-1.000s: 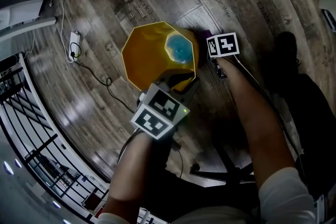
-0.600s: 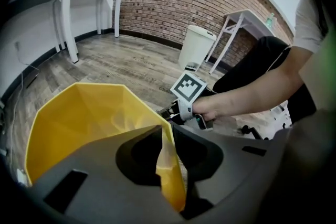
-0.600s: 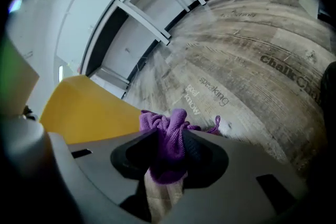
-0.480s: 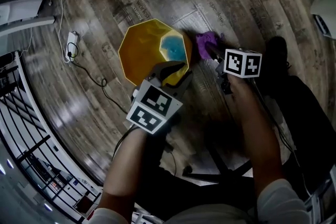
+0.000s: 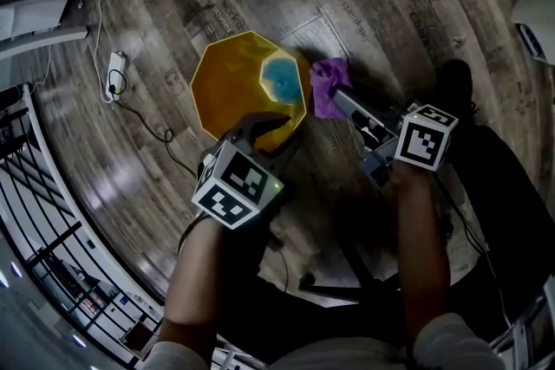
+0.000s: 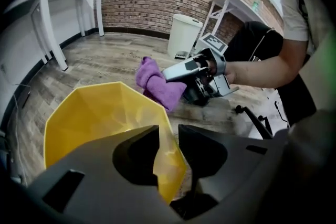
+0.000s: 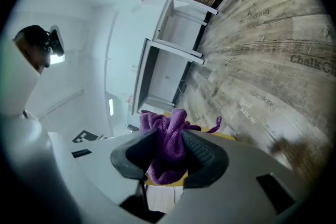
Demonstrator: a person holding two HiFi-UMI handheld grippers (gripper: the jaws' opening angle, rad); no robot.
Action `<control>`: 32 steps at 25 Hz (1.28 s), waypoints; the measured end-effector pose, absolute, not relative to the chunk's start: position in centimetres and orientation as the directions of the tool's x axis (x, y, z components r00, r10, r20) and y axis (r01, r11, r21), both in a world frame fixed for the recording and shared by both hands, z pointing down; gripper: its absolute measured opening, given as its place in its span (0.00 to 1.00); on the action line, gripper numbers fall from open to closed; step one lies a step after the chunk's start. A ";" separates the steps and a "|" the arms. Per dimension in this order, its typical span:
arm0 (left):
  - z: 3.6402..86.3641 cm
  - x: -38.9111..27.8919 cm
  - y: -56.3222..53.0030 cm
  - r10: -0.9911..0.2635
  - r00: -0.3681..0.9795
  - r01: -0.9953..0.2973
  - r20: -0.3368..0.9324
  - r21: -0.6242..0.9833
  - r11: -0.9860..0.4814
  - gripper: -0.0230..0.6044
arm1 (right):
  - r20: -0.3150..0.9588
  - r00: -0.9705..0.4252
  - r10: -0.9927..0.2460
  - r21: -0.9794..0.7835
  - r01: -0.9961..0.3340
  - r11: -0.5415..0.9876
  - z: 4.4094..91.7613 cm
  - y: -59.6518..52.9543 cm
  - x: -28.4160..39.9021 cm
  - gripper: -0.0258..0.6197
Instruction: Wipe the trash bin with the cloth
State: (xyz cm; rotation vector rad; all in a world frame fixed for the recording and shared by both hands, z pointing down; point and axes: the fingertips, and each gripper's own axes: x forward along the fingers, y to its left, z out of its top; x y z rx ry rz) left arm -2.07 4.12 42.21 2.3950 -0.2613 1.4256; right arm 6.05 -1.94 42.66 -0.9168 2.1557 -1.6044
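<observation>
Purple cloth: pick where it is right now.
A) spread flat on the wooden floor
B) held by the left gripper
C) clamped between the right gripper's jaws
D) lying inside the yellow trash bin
C: the right gripper view shows the purple cloth bunched between the jaws of the right gripper, and the head view shows it held up beside the yellow trash bin, not inside it.

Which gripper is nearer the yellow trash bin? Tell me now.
Left. The left gripper straddles the yellow trash bin's rim, its jaws having just been opening; the right gripper, shut on the purple cloth, is beside the bin.
</observation>
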 end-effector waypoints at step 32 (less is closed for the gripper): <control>43.6 0.2 2.4 -0.009 0.543 -0.471 0.840 0.295 -0.831 0.16 | 0.648 -0.612 -0.453 -0.698 -0.716 -0.031 64.0 -5.3 3.6 0.26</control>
